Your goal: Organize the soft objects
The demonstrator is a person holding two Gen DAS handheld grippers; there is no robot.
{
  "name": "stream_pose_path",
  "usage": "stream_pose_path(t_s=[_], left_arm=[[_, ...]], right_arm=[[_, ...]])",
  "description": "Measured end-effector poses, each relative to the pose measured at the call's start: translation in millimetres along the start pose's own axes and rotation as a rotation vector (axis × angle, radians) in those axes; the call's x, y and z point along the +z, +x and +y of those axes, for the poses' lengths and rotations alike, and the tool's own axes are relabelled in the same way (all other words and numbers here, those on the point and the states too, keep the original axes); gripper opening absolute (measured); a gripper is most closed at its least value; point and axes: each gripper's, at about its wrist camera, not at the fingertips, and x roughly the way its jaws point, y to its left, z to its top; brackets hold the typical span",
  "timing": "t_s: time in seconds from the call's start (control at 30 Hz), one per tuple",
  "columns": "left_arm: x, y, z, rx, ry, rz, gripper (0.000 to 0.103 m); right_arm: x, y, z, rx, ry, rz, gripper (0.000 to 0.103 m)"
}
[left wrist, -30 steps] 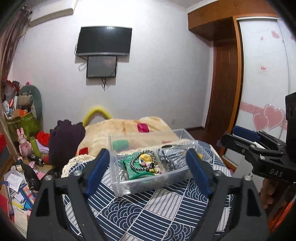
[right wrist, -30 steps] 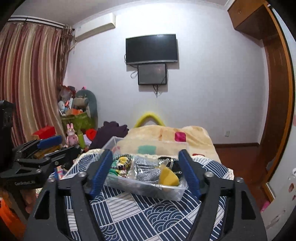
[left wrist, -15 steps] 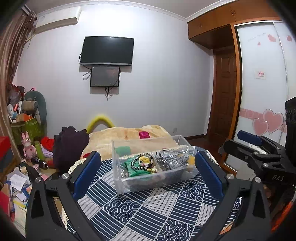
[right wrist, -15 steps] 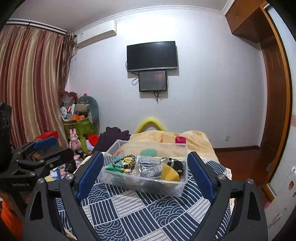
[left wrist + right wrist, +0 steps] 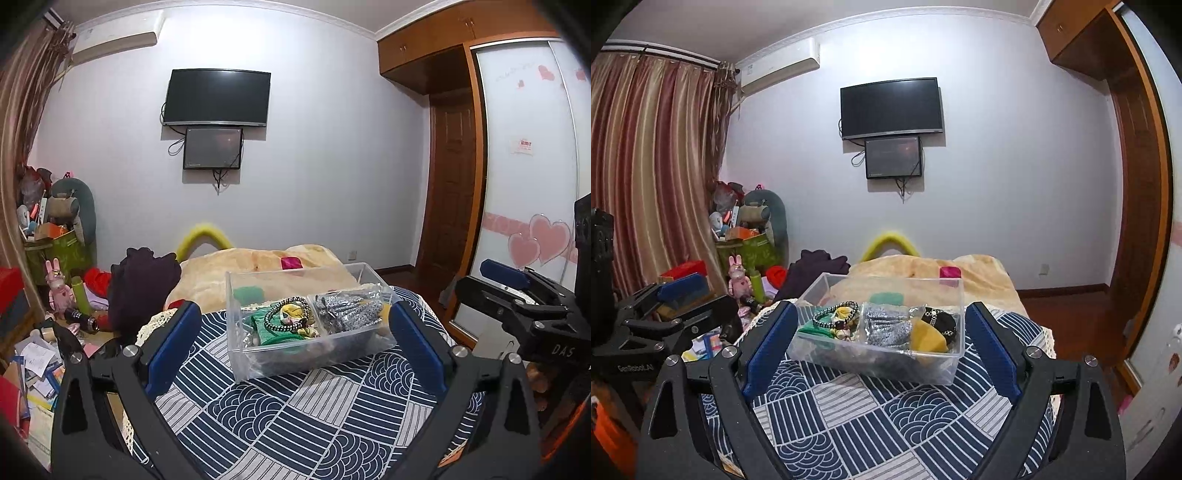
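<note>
A clear plastic box point(image 5: 243, 365) stands on a table with a navy patterned cloth point(image 5: 303, 417). It holds soft things: a green cloth point(image 5: 271, 330) under a black bead bracelet point(image 5: 286, 312), a silver shiny pouch point(image 5: 351, 310), and in the right wrist view a yellow piece point(image 5: 927, 339) and a black piece point(image 5: 942, 321). My left gripper point(image 5: 295, 343) is open and empty, held back from the box. My right gripper point(image 5: 881, 343) is open and empty too, also short of the box point(image 5: 886, 365).
Behind the table lies a bed with a beige blanket point(image 5: 258, 266) and a dark garment point(image 5: 140, 284). Clutter and toys fill the floor at left point(image 5: 40, 332). A wardrobe with sliding doors point(image 5: 528, 166) stands at right. A TV point(image 5: 218, 98) hangs on the far wall.
Both grippers have drawn back and risen from the box, and their jaws have opened wider. The box and its contents have not moved.
</note>
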Motion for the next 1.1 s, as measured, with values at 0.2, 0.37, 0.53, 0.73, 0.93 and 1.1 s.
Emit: stream_pose_path(t_s=[0.2, 0.37, 0.53, 0.73, 0.93, 1.1], left_arm=[[-1.1, 0.4, -1.1, -0.005, 0.010, 0.004, 0.103], [-1.3, 0.6, -1.1, -0.007, 0.010, 0.003, 0.103], [-1.0, 0.5, -0.2, -0.005, 0.007, 0.002, 0.103], [-0.9, -0.2, 0.1, -0.008, 0.008, -0.002, 0.103], [-0.2, -0.6, 0.5, -0.015, 0.008, 0.001, 0.103], [0.5, -0.7, -0.7, -0.028, 0.012, 0.001, 0.103]], right_arm=[[0.0, -1.1, 0.5, 0.003, 0.001, -0.001, 0.091], [0.2, -2.4, 1.7, 0.005, 0.001, -0.001, 0.091], [0.1, -2.5, 2.3, 0.007, 0.001, 0.000, 0.091], [0.0, -2.3, 2.2, 0.006, 0.002, 0.001, 0.092], [-0.1, -3.1, 2.4, 0.007, 0.002, 0.000, 0.092], [0.1, -3.6, 3.0, 0.006, 0.003, 0.003, 0.092]])
